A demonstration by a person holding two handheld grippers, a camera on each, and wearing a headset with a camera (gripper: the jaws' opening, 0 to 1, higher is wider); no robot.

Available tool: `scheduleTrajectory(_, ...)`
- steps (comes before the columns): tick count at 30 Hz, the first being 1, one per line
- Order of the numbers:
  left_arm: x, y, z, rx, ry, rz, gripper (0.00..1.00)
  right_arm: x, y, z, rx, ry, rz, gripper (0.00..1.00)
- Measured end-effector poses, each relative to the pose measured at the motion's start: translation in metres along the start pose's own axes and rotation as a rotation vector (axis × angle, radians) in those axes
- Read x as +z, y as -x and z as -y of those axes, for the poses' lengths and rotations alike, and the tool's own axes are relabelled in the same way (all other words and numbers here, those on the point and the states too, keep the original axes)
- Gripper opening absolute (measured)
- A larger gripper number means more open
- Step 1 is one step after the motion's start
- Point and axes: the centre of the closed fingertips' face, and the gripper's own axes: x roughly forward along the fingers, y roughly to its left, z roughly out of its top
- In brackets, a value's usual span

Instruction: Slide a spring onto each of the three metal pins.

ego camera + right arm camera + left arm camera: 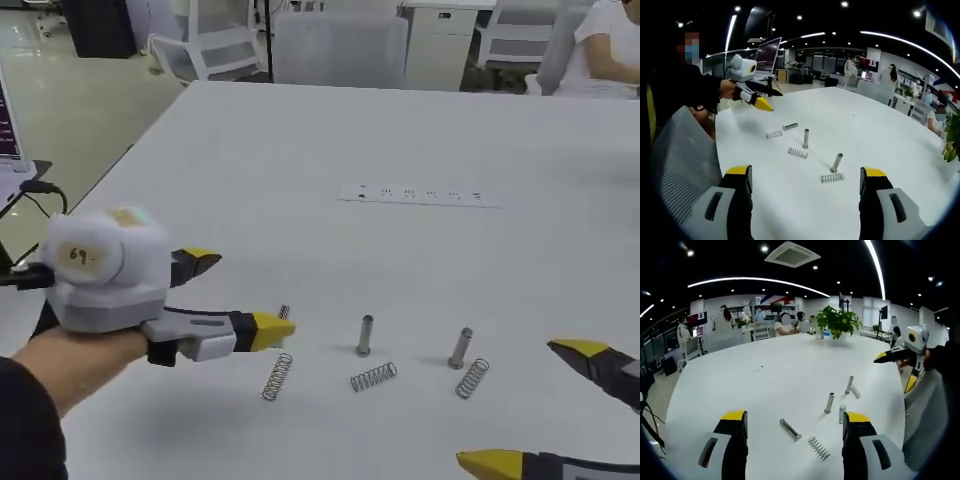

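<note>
My left gripper [250,293] and right gripper [515,405]: wide open, empty. Ahead, 1 spring [374,377] beside each pin [365,335], likely staged for threading.

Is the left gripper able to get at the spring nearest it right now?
Probably yes: the left gripper is open, and that spring lies on the table ahead between its jaws, uncovered.

I count three pins [365,335], three springs [374,376], one table [420,130] and one power strip [418,195].

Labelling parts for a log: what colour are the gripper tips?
Yellow, clearest on the left gripper in the left gripper view.
</note>
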Motion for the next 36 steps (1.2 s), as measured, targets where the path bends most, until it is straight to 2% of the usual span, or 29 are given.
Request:
scheduleTrajectory(6, -0.013, -0.016, -0.004, 0.012, 0.017, -0.039, 0.68, -0.001, 0.001, 0.002, -0.009, -0.006, 0.002, 0.88)
scheduleTrajectory(12, -0.022, -0.024, -0.005, 0.022, 0.038, -0.058, 0.61, -0.003, 0.002, 0.002, -0.009, -0.012, -0.001, 0.88)
scheduleTrajectory(17, -0.035, -0.028, -0.015, 0.059, 0.052, -0.104, 0.52, -0.003, 0.001, 0.000, -0.003, -0.008, -0.004, 0.88)
scheduleTrajectory(21, -0.039, -0.033, -0.018, 0.068, 0.070, -0.115, 0.48, -0.003, 0.001, 0.001, -0.006, -0.014, -0.005, 0.88)
scheduleTrajectory(27, -0.040, -0.041, -0.015, 0.066, 0.076, -0.127, 0.41, -0.004, -0.001, -0.002, 0.007, -0.010, -0.012, 0.88)
scheduleTrajectory(32, -0.047, -0.050, -0.017, 0.082, 0.072, -0.157, 0.40, -0.005, -0.002, -0.002, 0.010, -0.013, -0.015, 0.88)
scheduleTrajectory(36, -0.046, -0.055, -0.018, 0.085, 0.086, -0.160, 0.36, -0.007, -0.002, -0.002, 0.013, -0.017, -0.020, 0.87)
